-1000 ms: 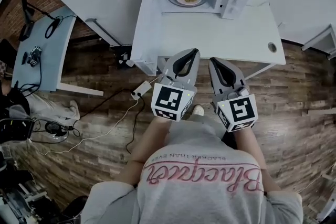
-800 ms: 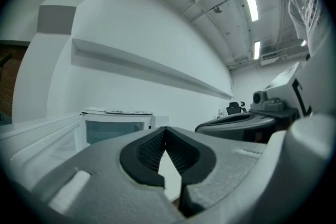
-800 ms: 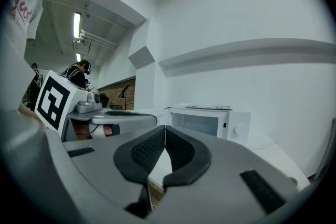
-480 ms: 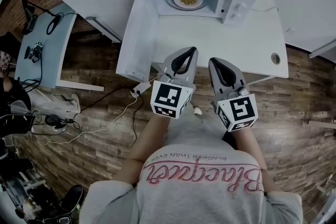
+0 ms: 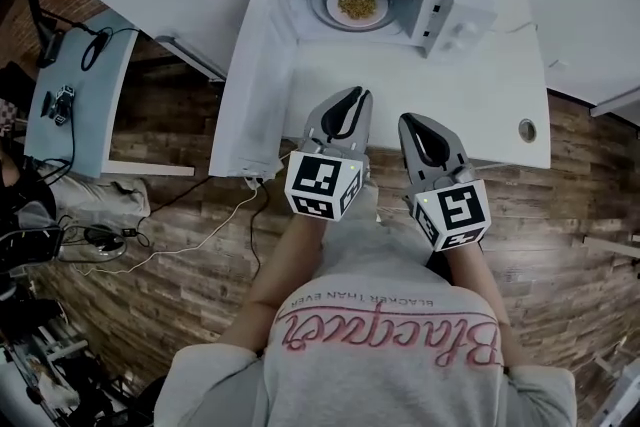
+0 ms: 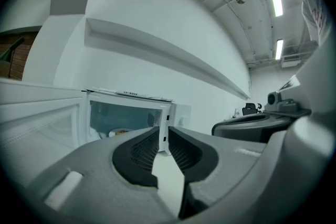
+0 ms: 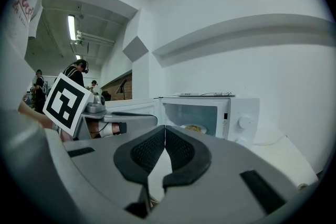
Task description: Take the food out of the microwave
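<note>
Our left gripper: jaws all but closed, empty. Right gripper: closed tip to tip, empty. Both over near edge of table.

Beyond: microwave, door swung out left, cavity facing us.

Plate of food inside: flat, round, no long axis.

Our judgement: open jaws, enter level, pinch near rim, draw straight out.
</note>
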Demonstrator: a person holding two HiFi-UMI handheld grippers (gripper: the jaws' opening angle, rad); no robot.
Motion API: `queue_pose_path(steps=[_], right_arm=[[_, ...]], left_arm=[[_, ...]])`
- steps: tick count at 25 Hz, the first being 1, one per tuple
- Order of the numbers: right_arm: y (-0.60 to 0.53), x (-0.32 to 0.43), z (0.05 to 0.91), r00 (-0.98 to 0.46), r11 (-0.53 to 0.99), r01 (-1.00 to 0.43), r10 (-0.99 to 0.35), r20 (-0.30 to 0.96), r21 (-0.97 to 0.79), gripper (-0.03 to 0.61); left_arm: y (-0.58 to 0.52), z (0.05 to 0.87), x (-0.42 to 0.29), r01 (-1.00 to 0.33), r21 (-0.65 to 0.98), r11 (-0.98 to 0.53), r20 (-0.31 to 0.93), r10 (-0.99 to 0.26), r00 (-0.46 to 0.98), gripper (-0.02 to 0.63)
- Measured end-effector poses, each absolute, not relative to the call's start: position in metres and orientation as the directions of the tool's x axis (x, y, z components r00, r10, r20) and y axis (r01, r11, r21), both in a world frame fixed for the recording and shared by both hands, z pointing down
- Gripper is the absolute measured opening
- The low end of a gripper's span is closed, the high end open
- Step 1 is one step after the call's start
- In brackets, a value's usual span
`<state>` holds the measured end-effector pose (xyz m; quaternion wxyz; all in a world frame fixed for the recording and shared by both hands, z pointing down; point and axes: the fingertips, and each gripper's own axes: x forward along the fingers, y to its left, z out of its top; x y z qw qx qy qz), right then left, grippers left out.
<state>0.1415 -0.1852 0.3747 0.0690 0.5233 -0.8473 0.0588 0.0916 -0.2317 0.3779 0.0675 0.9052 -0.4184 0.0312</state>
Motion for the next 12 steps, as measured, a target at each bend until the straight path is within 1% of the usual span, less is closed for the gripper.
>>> queue_pose_path(steps=[2,6,9,12], right_arm=[[-0.199,0.144,0.377,-0.446,0.450,-0.893,-0.875,0.189,-0.024,0.011],[-0.228,0.149,0.382,-0.449,0.453,-0.891,-0.868,0.211,-0.033,0.011],[-0.248,0.148,0.388,-0.456,0.461,-0.887,-0.860,0.228,-0.035,0.011],[-0.266,0.148,0.397,-0.461,0.467,-0.883,-0.849,0.260,-0.041,0.011]], left_arm=[[-0.249,0.385,0.095,-0.767,0.114,-0.631,0.140,-0.754,0.642,0.084],[-0.280,0.396,0.101,-0.779,0.142,-0.611,0.185,-0.756,0.627,0.168],[-0.302,0.404,0.098,-0.789,0.173,-0.589,0.208,-0.761,0.614,0.170],[-0.325,0.418,0.090,-0.806,0.262,-0.530,0.231,-0.777,0.586,0.170]])
